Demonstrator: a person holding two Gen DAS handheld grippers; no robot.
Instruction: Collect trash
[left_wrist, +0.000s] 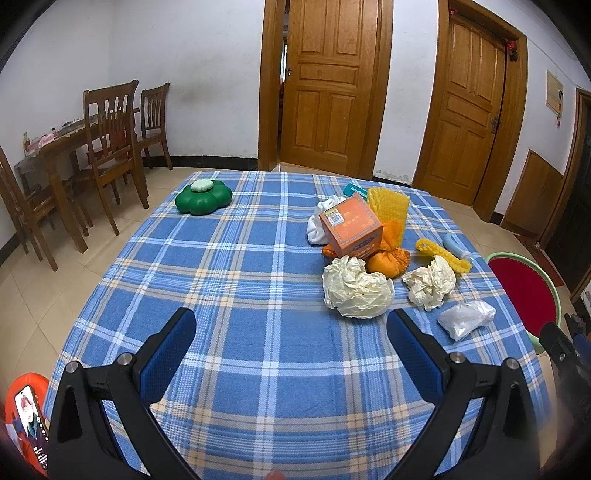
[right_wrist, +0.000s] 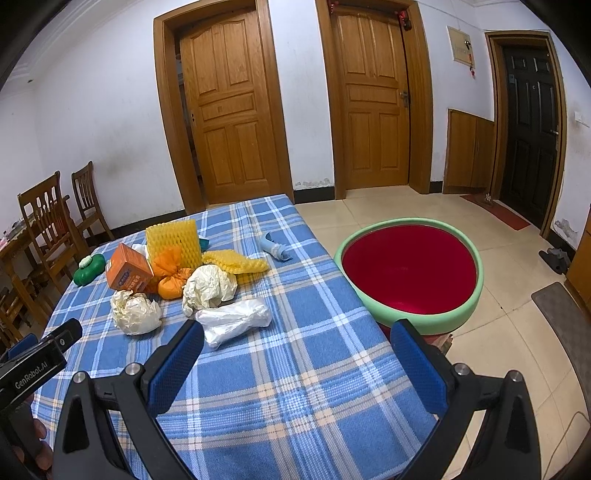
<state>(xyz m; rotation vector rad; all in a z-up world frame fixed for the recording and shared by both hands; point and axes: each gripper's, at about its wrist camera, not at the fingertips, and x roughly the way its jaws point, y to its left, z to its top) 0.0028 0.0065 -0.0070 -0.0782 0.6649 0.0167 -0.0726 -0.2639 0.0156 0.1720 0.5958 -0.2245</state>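
Trash lies in a heap on the blue plaid tablecloth (left_wrist: 229, 280): two crumpled cream paper wads (left_wrist: 356, 288) (left_wrist: 430, 282), a clear plastic bag (left_wrist: 466, 318), an orange box (left_wrist: 351, 225), an orange cloth bundle (left_wrist: 388, 260) and yellow foam netting (left_wrist: 388, 203). The right wrist view shows the same plastic bag (right_wrist: 234, 319) and a wad (right_wrist: 208, 288). My left gripper (left_wrist: 291, 336) is open above bare cloth, short of the wads. Over the table's right edge my right gripper (right_wrist: 299, 343) is open, close to the bag. A red basin with a green rim (right_wrist: 410, 269) sits beside the table.
A green flower-shaped container (left_wrist: 203, 197) stands at the table's far left. A rolled blue item (right_wrist: 275, 249) lies at the far right. Wooden chairs (left_wrist: 110, 147) and a table stand by the left wall. A phone (left_wrist: 31, 421) rests on something orange at lower left.
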